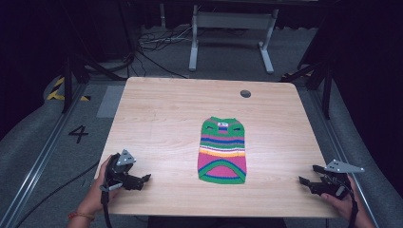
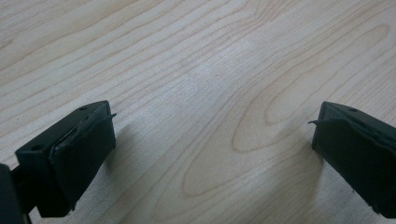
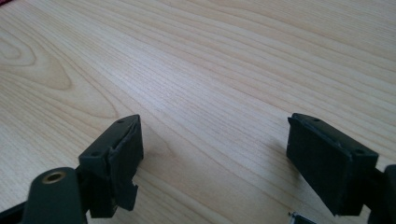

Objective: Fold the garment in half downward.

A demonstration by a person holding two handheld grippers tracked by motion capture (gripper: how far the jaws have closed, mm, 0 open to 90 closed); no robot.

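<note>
Both grippers — left gripper (image 1: 142, 179) and right gripper (image 1: 307, 175), jaws spread wide, empty — sit at near table (image 1: 161, 109) corners, striped sweater (image 1: 222, 150) flat between them, well apart.

Bare surface (image 1: 157, 118) lies ahead of each claw; between the left claw (image 1: 142, 181) and right claw (image 1: 306, 181), only the flat striped sweater (image 1: 222, 151) intervenes.

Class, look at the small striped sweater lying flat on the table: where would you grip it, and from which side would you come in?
Probably the near hem corners of the striped sweater: it lies flat, hem toward the person, collar away. The left gripper and right gripper, both open and empty, flank it, so each could slide in low from its own side and pinch a corner.
</note>
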